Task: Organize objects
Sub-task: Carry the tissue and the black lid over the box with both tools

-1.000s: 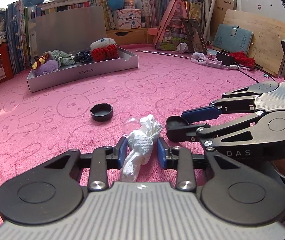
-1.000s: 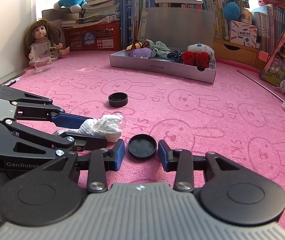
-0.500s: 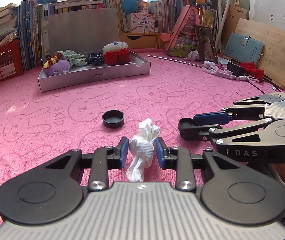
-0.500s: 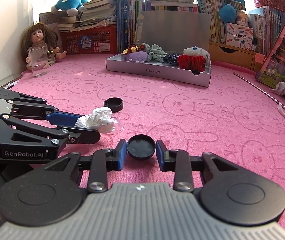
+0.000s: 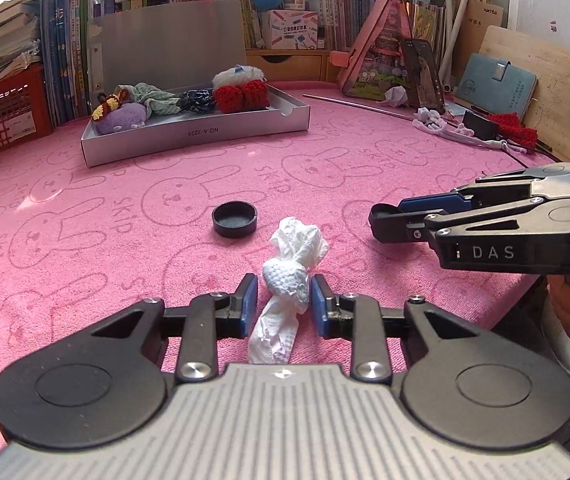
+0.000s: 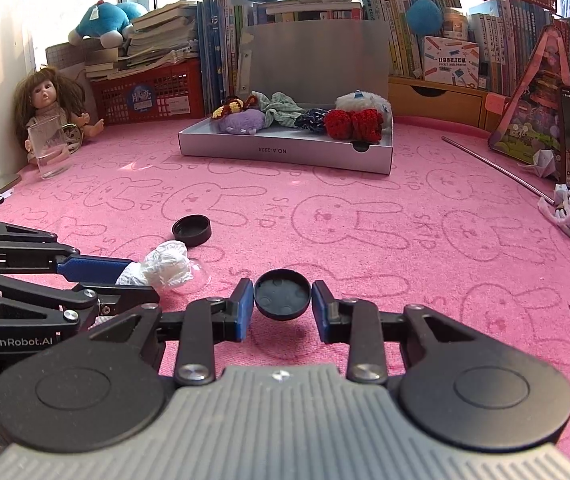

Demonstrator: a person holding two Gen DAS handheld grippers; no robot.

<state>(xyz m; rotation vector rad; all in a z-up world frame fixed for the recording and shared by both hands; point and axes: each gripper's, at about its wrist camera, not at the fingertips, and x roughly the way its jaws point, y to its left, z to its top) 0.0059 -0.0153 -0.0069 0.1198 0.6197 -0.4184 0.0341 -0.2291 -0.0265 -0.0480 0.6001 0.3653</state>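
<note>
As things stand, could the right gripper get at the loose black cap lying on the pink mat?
Probably not yet: the right gripper is shut on a black lid, so it is full. The path looks free, though; the loose black cap lies on bare pink mat ahead and to its left.

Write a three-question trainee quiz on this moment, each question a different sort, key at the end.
1. True or false: the right tongs hold a black cap lifted off the pink mat.
2. What do the left tongs grip? A) a glass cup B) a wad of white tissue C) a red knitted piece
3. Fill in: a second black cap lies on the mat with its open side facing ____.

Key:
1. True; its shadow falls on the mat beneath it.
2. B, the white tissue.
3. Up.
</note>
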